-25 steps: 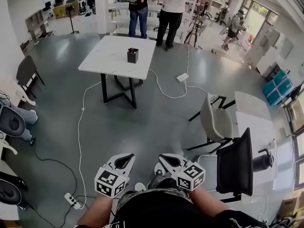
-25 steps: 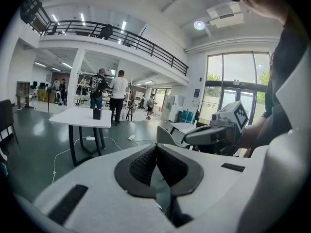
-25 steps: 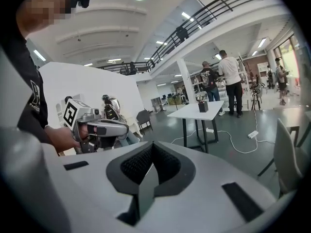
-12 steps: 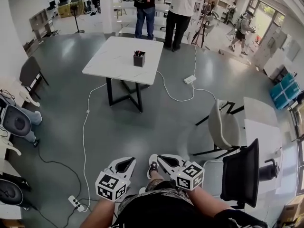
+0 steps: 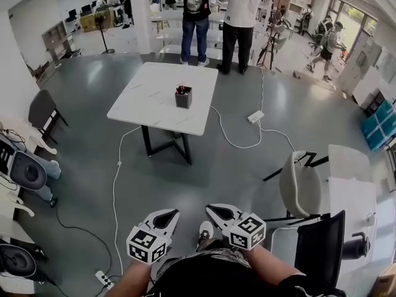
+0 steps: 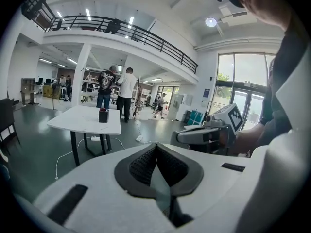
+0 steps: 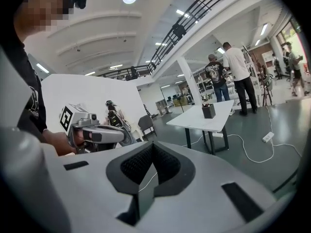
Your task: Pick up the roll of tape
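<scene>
No roll of tape shows in any view. A white table (image 5: 151, 107) stands ahead on the grey floor, and on it is a small black holder (image 5: 183, 97) with pens. My left gripper (image 5: 174, 213) and right gripper (image 5: 210, 208) hang side by side low in the head view, close to my body and far short of the table. Both are shut with nothing between the jaws. The left gripper (image 6: 156, 146) view shows its closed tips, the table (image 6: 85, 122) and the right gripper (image 6: 201, 135) beside it. The right gripper (image 7: 152, 145) view shows the same table (image 7: 206, 116).
Two people (image 5: 218, 17) stand behind the table. A white cable (image 5: 116, 184) and a power strip (image 5: 103, 279) lie on the floor at the left. A grey chair (image 5: 299, 187) and a black chair (image 5: 322, 247) stand at the right, and a dark chair (image 5: 42, 111) at the left.
The table and the people behind it have drawn nearer and lower in the head view. Both grippers stay shut in front of my body.
</scene>
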Available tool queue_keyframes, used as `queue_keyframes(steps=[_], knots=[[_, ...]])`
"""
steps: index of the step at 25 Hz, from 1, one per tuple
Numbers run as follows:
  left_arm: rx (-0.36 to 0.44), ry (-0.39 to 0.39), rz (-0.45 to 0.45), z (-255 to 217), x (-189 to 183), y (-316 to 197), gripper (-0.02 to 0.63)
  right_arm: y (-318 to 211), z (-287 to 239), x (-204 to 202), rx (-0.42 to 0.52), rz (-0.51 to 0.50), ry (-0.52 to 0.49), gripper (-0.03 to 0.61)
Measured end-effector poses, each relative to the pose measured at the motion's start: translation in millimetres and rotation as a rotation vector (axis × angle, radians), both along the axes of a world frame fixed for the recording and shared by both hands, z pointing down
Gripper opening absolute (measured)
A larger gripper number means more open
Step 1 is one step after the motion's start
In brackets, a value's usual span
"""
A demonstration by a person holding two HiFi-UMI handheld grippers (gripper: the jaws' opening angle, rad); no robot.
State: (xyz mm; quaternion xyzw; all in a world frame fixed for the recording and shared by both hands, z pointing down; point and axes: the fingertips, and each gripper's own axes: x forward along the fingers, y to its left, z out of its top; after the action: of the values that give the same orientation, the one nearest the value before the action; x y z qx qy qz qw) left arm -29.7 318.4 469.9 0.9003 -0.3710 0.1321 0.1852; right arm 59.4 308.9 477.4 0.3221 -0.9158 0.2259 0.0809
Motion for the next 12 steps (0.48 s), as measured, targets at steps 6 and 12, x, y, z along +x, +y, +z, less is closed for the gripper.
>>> queue_keyframes(steps=[6, 12], knots=[[0.036, -0.020, 0.012, -13, 33, -85, 0.017, -85, -9, 30, 0.031, -0.004, -0.002, 0.000], [0.059, -0.027, -0.005, -10, 54, -162, 0.017, -150, -2, 45, 0.054, -0.038, 0.008, 0.000]])
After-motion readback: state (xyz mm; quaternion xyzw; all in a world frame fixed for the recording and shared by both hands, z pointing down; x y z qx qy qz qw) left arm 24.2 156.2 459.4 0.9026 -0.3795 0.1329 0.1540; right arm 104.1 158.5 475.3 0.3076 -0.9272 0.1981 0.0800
